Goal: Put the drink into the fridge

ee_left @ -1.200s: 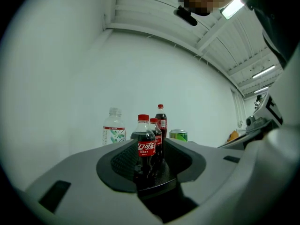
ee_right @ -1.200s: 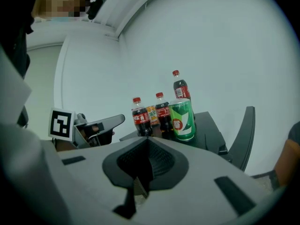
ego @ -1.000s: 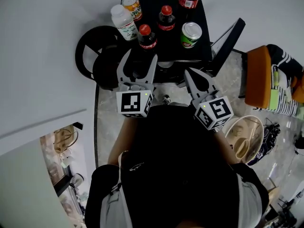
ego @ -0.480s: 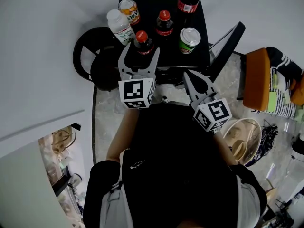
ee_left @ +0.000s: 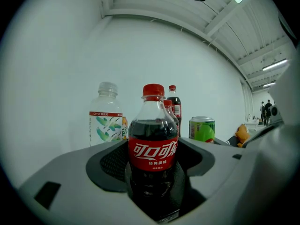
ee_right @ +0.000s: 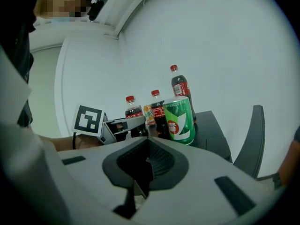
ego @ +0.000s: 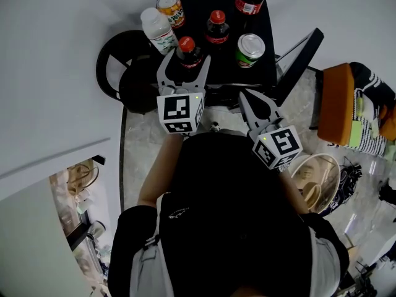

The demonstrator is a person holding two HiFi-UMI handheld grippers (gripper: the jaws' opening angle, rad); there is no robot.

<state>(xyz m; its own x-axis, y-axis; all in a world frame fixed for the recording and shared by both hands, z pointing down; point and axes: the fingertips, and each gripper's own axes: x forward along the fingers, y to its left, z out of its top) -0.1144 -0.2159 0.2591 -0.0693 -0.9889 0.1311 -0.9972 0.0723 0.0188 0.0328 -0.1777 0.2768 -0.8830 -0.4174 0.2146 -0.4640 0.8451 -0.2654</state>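
In the head view, I am holding my left gripper (ego: pixel 184 64) at the near edge of the black table (ego: pixel 263 70), its jaws spread wide on either side of a small cola bottle (ego: pixel 187 49). The bottle is standing upright on the table at 12 o'clock from me. A white-capped bottle (ego: pixel 158 30) is standing at 10 o'clock from it, an orange can (ego: pixel 171 9) at 11 o'clock and a second small cola (ego: pixel 216 26) at 1 o'clock. My right gripper (ego: pixel 246 98) is hovering short of the table with its jaws pressed together, a green can (ego: pixel 250 47) at 12 o'clock from its tips.

In the left gripper view, the small cola bottle is sitting deep between the parted jaws, and I am seeing a gap at each pad.

In the right gripper view, the jaws are meeting with nothing between them. The green can is showing at 1 o'clock beyond them, and a tall cola bottle (ee_right: pixel 179 90) is rising behind it.
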